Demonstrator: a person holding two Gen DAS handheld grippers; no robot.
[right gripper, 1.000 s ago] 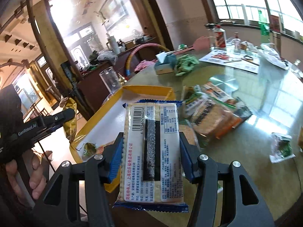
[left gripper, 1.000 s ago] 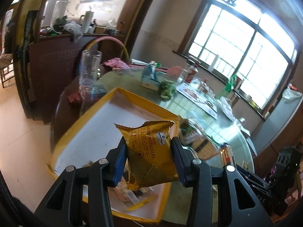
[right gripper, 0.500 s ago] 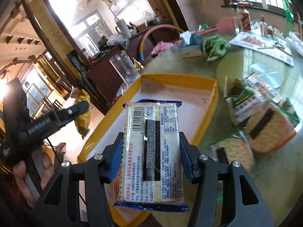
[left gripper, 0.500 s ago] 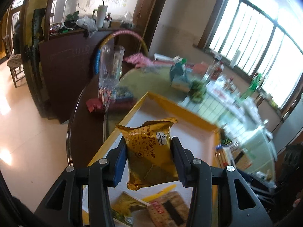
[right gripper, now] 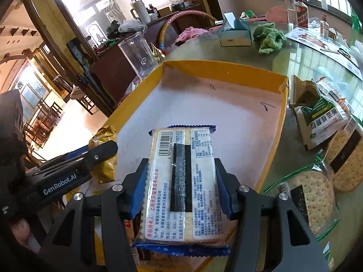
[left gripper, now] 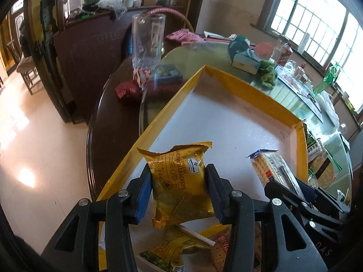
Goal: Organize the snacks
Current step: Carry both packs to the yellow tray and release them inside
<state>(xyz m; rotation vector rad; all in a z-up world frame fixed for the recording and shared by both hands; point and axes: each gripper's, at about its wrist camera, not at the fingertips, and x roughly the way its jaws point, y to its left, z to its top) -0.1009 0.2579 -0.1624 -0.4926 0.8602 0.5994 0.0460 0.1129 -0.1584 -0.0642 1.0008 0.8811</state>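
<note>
- A shallow yellow tray [left gripper: 261, 95] with a white floor is seen on a round glass-topped table [right gripper: 313, 59]; every place below is given relative to this tray.
- The left gripper [left gripper: 178, 190] is held above the tray's near left part. A yellow packet of cheese sandwich crackers [left gripper: 179, 181] is pinched upright between its blue pads, so the fingers are set at middling width on the packet.
- The right gripper [right gripper: 181, 188] is held above the tray's near middle. A long pack of cream crackers [right gripper: 181, 181] in clear and blue wrap is held between its pads, barcode side up. Its jaws are opening slightly, with the pack between them.
- A few snack packets [left gripper: 179, 247] already lie on the tray's near floor, under both grippers. The far half of the tray is bare.
- More biscuit packs [right gripper: 317, 195] and a green and white pouch [right gripper: 322, 115] lie on the glass outside the tray's right wall.
- A tall clear glass [left gripper: 147, 43] stands just beyond the tray's far left corner.
- Risk, as judged: with the right jaws loosening while the pack hangs clear of the tray floor, the long pack could drop early, land on the packets below or tip over the tray's near wall, and its brittle crackers could break.
- Risk, as judged: the two grippers are close together above the tray's near end, so they could knock each other during release.
- Risk, as judged: the yellow packet hangs near the tray's left wall and the table edge; a release there could send it to the floor.
</note>
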